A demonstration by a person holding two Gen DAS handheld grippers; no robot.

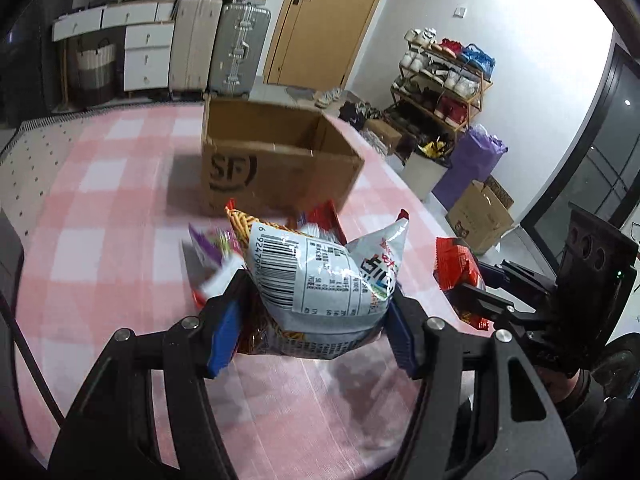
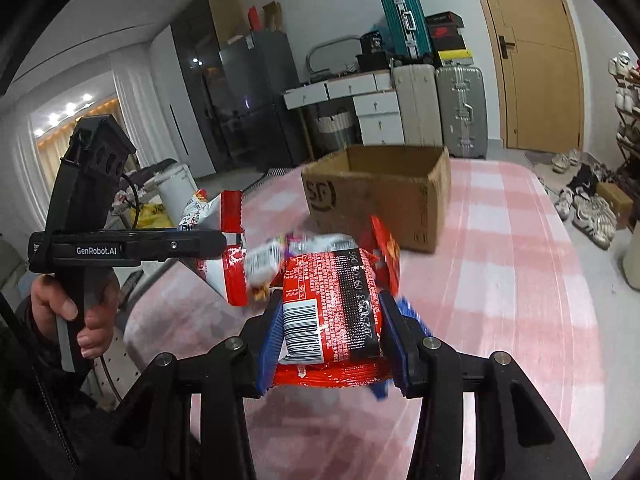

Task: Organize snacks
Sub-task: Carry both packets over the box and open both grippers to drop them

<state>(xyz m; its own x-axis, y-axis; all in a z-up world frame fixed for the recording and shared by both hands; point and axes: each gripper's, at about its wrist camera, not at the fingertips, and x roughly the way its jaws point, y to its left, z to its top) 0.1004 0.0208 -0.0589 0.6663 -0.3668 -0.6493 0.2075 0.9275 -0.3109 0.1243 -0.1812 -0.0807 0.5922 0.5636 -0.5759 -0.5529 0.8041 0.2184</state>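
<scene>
My left gripper point(image 1: 316, 312) is shut on a silver-white snack bag point(image 1: 320, 276) with a barcode, held above the pink checked table. My right gripper point(image 2: 332, 332) is shut on a red snack packet point(image 2: 336, 304) with a barcode label. The red packet also shows in the left wrist view point(image 1: 458, 268), at the right. An open brown cardboard box point(image 1: 276, 160) marked SF stands beyond both grippers; it also shows in the right wrist view point(image 2: 384, 192). Several other snack packets point(image 2: 280, 256) lie blurred between the grippers and the box.
The table has a pink checked cloth point(image 1: 100, 208) with a dotted edge strip. The left gripper's body point(image 2: 120, 244) and the hand holding it are at the left of the right wrist view. Suitcases point(image 1: 236, 48), drawers and a shoe rack point(image 1: 444, 80) stand past the table.
</scene>
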